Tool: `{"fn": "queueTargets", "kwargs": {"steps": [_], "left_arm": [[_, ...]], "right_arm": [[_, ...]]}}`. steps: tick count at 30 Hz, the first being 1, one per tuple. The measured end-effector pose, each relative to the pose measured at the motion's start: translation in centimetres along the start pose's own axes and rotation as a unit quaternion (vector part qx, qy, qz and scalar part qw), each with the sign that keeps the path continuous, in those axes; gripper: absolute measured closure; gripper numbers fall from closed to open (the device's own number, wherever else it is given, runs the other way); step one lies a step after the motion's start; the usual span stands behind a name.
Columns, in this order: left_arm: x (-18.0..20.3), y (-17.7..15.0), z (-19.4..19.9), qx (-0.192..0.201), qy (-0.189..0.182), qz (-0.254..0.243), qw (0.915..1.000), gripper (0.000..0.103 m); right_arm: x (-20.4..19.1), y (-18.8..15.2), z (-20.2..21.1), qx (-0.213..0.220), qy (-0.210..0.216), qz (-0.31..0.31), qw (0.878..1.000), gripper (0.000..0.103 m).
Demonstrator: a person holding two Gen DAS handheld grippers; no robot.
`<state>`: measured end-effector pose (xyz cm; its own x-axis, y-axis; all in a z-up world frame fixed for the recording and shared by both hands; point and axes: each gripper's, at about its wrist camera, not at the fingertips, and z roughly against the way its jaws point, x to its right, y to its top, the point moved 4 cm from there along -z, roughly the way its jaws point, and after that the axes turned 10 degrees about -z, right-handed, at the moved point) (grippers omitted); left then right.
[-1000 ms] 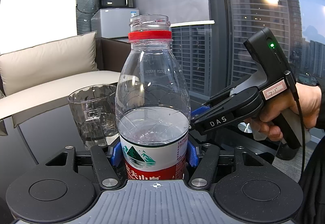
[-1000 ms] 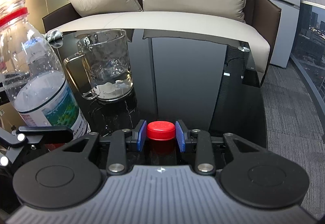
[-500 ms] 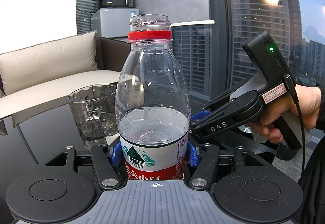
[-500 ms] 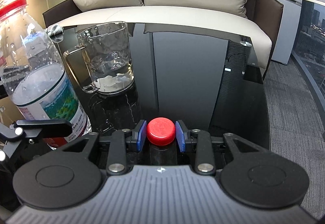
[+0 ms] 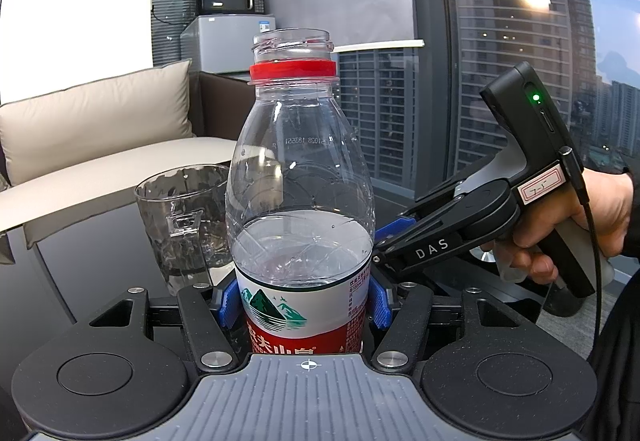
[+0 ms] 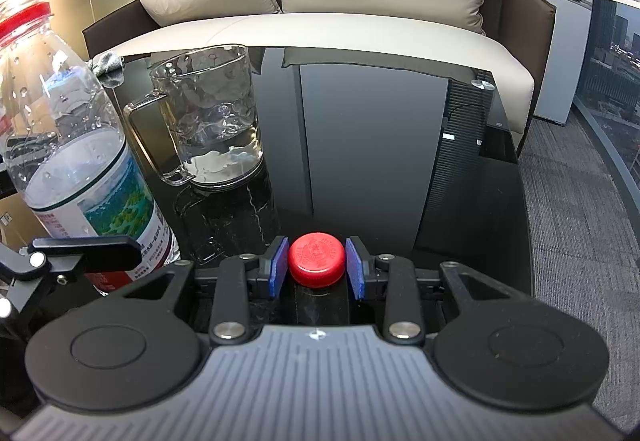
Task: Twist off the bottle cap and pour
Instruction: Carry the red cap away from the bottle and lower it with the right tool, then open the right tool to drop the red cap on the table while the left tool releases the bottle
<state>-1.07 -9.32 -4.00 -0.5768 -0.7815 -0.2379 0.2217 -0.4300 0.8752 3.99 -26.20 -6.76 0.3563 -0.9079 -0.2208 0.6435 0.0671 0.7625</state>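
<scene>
— Your left gripper (image 5: 304, 307) is clamped on the bottle (image 5: 300, 201) at its label, blue pads pressed to both sides. It's upright, neck open, water up to just above the label.

— And your right gripper (image 6: 317, 267)?

— Closed narrow on the red cap (image 6: 317, 259), just right of the bottle, over the black table (image 6: 380, 161).

— The glass mug (image 6: 208, 113)?

— Behind the bottle, a little water inside, handle toward you.
</scene>
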Motion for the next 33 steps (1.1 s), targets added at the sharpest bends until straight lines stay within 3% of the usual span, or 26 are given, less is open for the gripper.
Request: {"fn": "queueTargets", "kwargs": {"steps": [8,19,33], "left_arm": [[-0.5,-0.2,-0.3,0.000,0.000,0.001,1.0000,0.046],[-0.6,-0.2,-0.6,-0.001,0.000,0.002,1.0000,0.046],[-0.1,-0.7,-0.5,-0.002,-0.003,0.007,1.0000,0.046]], "right_arm": [[-0.1,0.0,0.0,0.000,0.001,0.000,1.000,0.067],[-0.2,0.3,0.8,0.024,0.002,-0.002,1.000,0.051],[-0.2,0.3,1.4,0.040,-0.001,-0.011,0.999,0.049]]}}
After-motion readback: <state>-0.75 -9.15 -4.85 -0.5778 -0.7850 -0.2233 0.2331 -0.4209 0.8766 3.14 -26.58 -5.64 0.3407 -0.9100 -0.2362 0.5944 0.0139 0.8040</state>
